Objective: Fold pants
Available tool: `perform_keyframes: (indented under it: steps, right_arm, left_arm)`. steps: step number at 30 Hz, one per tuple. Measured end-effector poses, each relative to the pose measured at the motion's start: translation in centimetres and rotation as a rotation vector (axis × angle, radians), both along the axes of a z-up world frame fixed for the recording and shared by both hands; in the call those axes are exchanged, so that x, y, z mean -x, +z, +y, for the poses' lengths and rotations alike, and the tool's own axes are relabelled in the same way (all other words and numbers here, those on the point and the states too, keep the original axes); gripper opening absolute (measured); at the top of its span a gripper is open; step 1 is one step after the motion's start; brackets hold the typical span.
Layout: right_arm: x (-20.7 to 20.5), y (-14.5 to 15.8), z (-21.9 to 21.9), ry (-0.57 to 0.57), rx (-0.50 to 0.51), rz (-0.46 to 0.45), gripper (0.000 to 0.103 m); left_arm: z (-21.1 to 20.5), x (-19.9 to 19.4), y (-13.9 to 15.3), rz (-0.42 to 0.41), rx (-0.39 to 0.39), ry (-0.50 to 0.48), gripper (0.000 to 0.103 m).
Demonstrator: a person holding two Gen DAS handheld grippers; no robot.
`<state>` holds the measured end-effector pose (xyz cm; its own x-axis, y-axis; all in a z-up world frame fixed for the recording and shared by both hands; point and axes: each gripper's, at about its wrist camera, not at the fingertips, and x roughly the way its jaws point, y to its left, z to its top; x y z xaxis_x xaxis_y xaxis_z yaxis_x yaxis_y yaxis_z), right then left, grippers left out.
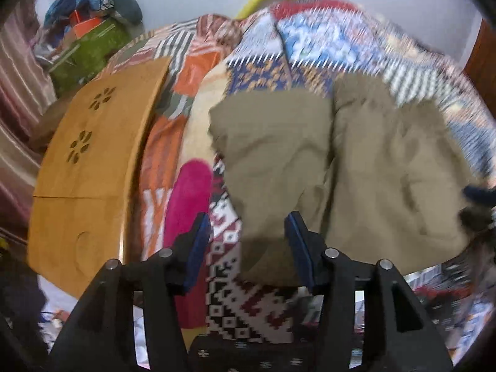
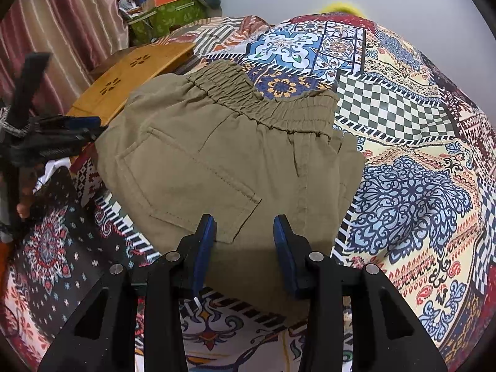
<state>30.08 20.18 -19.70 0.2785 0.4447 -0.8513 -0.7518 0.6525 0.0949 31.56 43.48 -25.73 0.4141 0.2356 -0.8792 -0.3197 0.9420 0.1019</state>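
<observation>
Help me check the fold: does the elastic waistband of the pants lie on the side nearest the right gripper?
No. In the right wrist view the gathered waistband lies at the far edge of the pants, away from the right gripper.

pants point(image 1: 310, 155) motion-blurred in the left wrist view.

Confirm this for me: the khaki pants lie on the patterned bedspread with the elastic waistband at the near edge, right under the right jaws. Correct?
Not quite. The right wrist view shows the elastic waistband at the far edge of the khaki pants, away from the right gripper. The pants do lie on the patterned bedspread.
</observation>
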Motion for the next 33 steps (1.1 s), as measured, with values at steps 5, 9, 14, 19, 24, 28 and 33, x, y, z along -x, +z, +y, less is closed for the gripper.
perform_keyframes:
  steps: [5,9,14,19,24,28,33]
  right_arm:
    - [0.4,0.2,-0.2,-0.002,0.008,-0.018,0.036]
    - [0.6,1.8,-1.2,-0.014,-0.035,0.027,0.036]
    - [2.0,6.1,-3.3,-0.044,-0.116,-0.014,0.036]
    - [4.2,12.0,-6.3,-0.069,-0.201,-0.105,0.036]
    - [7.8,18.8,-10.3,-0.095,-0.312,-0.218,0.036]
    - [11.6,23.5,-13.5,-0.096,-0.398,-0.299,0.039]
    - [16.6,27.8,-17.0,-0.089,-0.486,-0.408,0.046]
  left_arm:
    - [1.9,1.8,0.4,-0.002,0.018,0.078,0.051]
    - [2.1,4.3,2.7,-0.049,0.025,0.105,0.051]
    - [-0.3,7.8,8.0,-0.187,0.059,0.096,0.051]
    - [-5.1,11.1,14.9,-0.334,0.055,0.029,0.051]
    - [-10.4,15.1,21.8,-0.48,0.027,-0.023,0.052]
    - [-14.5,19.3,26.8,-0.601,0.011,-0.043,0.052]
    - [-19.6,24.3,30.9,-0.72,-0.06,-0.061,0.058]
